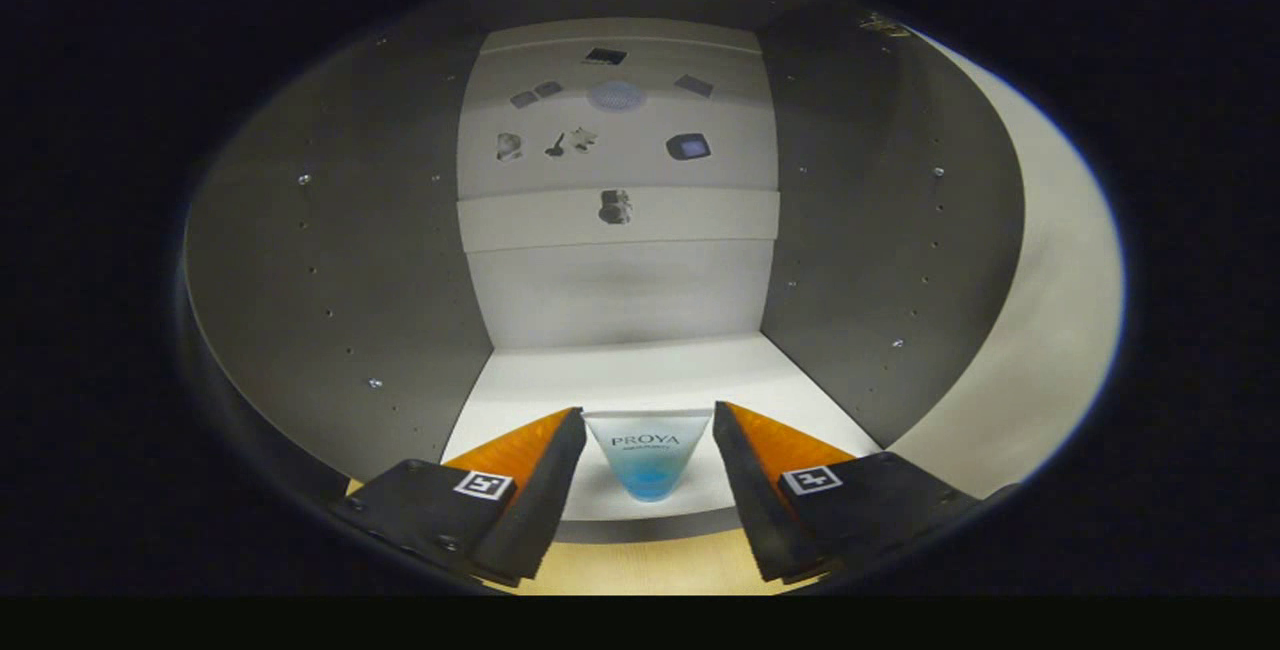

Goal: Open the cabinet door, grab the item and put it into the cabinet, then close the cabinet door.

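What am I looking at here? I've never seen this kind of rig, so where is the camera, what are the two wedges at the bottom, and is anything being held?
The camera rides on a handheld two-finger gripper and looks forward along its fingers; a person carries it, no robot arm. The two wedges are those fingers. Between them is a cosmetic tube, wide end up, narrow blue end down. The fingers sit close on both sides, but I cannot tell whether they press on it, or whether it rests on the shelf. Ahead is the open cabinet: grey side walls, a white shelf floor and a pale back panel. Small dark items show high on the back, too small to identify.
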A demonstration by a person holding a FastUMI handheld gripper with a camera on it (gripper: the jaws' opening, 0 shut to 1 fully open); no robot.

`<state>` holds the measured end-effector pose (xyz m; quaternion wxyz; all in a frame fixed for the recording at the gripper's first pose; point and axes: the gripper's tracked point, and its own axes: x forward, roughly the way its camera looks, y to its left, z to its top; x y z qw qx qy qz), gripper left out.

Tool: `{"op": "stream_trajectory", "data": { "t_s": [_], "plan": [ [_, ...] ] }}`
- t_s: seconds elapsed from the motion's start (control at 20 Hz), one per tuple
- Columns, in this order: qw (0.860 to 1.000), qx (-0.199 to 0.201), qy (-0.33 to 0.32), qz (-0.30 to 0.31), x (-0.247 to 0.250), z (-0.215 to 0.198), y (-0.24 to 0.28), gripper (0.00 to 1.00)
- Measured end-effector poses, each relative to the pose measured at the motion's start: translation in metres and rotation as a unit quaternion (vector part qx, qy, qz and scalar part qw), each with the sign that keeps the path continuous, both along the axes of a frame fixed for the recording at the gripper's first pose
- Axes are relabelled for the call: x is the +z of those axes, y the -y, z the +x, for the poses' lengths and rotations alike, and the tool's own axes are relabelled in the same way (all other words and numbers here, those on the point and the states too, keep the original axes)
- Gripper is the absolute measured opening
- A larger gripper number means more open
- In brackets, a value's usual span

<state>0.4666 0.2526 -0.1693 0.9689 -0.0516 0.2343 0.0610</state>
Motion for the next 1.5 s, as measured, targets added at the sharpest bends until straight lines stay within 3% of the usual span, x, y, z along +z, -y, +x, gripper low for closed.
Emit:
{"op": "stream_trajectory", "data": {
  "t_s": [0.2,0.45,0.9,1.5],
  "plan": [
    [0.999,-0.005,0.034,0.018,0.017,-0.024,0.004,1.0],
    [0.996,0.009,0.077,0.043,0.041,-0.082,0.01,1.0],
    [0.993,0.001,0.12,0.014,0.064,-0.214,0.056,1.0],
    [0.985,-0.072,0.154,-0.004,0.101,-0.35,0.193,1.0]
  ]
}}
